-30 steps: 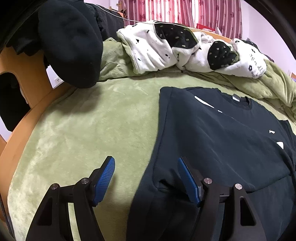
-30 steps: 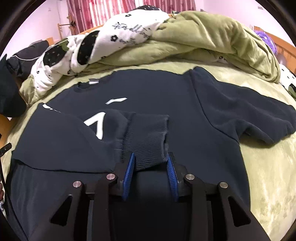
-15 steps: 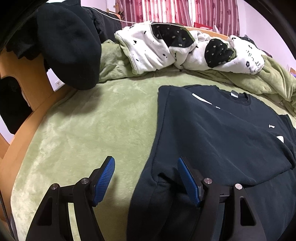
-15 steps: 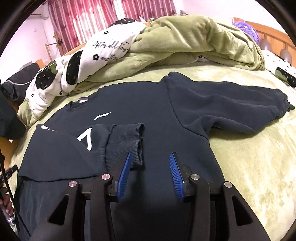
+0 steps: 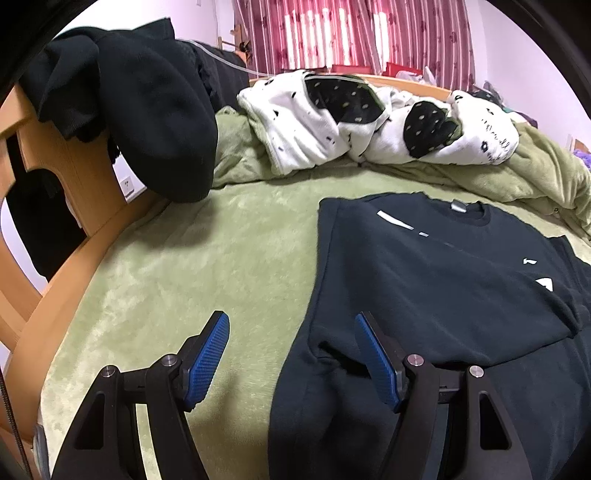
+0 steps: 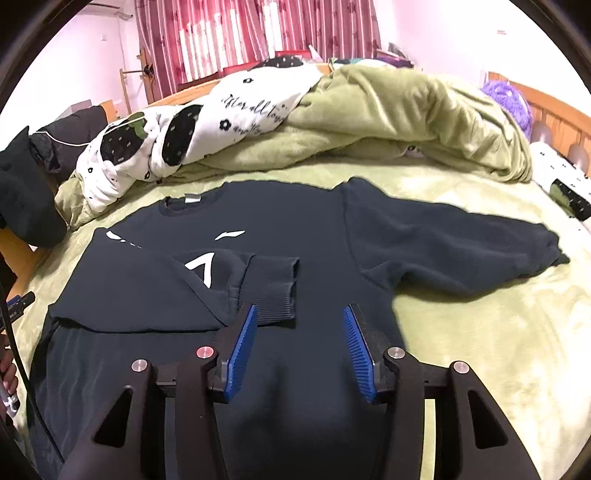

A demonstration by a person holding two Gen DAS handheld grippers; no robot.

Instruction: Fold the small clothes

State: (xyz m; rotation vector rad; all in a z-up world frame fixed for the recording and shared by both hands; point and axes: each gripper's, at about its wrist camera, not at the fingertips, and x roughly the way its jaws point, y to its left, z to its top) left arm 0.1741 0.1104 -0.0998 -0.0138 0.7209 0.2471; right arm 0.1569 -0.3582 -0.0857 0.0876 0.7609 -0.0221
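We have the dark sweatshirt (image 6: 295, 236) flat on the bed (image 5: 192, 266), left gripper (image 5: 291, 354) wide and empty, right gripper (image 6: 299, 347) opening over the folded cuff (image 6: 271, 291), which could snag a finger and unfold.

sweatshirt (image 6: 303, 229): navy, white marks | blanket (image 5: 207, 258): green | quilt (image 6: 240, 110): white, black patches | curtain (image 6: 258, 33): red-striped

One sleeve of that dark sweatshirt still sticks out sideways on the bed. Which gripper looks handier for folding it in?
Probably the right gripper: the unfolded sleeve lies just beyond it, and its opening jaws hold nothing. The left gripper hovers over the sweatshirt's already folded side.
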